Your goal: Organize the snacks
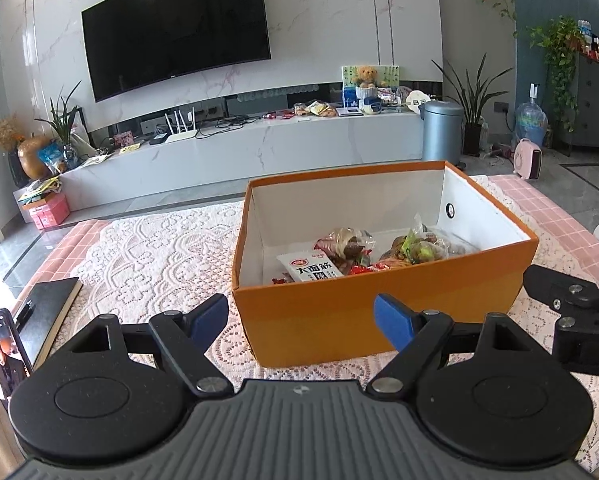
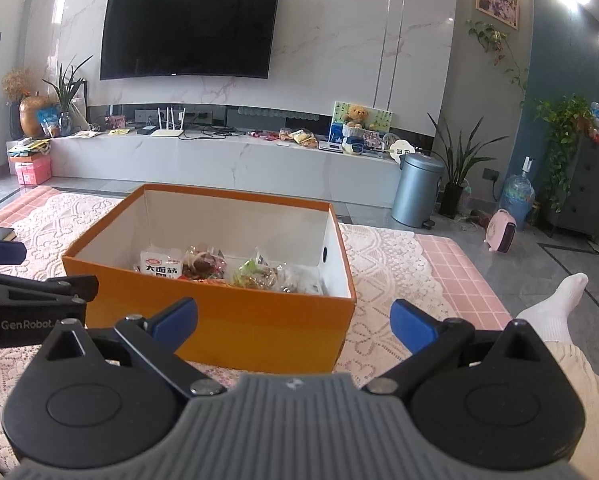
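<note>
Snacks in the orange box, both tools hanging back.
The orange shoebox [image 1: 383, 312] of snack packets [image 1: 363, 256] sits just ahead of the left tool [image 1: 301, 318] and right tool [image 2: 293, 320] (both released, empty).

Left claw [image 1: 301, 322] and right claw [image 2: 293, 322] both gape wide, empty.

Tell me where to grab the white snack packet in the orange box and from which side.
Grip the white packet by its upper edge, coming straight down from above. It lies nearly flat on the floor of the orange box, whose tall walls block any sideways approach, and other snacks crowd its right side.
</note>
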A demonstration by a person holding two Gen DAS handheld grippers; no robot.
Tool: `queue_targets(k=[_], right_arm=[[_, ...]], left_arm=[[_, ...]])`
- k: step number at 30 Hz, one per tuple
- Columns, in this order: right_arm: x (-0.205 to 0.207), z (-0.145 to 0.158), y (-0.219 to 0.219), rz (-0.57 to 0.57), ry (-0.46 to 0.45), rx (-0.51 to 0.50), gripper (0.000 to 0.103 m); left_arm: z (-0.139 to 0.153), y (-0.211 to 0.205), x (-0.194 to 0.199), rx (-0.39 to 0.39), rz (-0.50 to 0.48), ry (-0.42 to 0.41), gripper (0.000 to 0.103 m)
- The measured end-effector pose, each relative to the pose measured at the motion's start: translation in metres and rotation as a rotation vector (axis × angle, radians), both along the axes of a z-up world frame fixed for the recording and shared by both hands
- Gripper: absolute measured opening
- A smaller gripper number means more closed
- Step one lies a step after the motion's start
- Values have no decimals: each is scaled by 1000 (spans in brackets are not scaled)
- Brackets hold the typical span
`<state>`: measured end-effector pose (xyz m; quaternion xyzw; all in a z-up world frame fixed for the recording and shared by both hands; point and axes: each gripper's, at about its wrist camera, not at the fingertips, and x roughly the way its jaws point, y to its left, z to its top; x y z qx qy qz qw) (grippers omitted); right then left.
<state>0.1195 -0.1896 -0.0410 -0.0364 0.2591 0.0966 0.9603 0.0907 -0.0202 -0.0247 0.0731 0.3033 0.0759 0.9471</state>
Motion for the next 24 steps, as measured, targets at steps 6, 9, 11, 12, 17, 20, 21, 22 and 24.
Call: queue_targets(k=[6,9,11,12,17,20,21,22,24], right_arm=[[5,0,-1,-9,7,11,99],[3,1,-2,-14,5,14,99],[2,2,-2,-16,3,17,99],[2,3,-3,-18,1,19,99],[0,4,-3,-20,-8,21,99],[0,4,-3,-20,-9,20,99],[0,4,-3,-20,-9,20,99],[-1,4,-3,-19,-8,20,99],[-1,4,-3,-18,-7,20,99]], left_arm=[[-1,-2,-1,3,-5,9,97],[0,-4,-2,8,-12,8,97],[1,-6,-3,10,-15,6,97],[2,-6,-3,11,-16,6,97],[4,-6,-3,8,-14,2,97],[5,-5,-2,8,-14,2,97],[5,-5,-3,8,-14,3,97],[4,-5,-2,8,-14,2,97],[4,-5,-3,8,-14,2,97]])
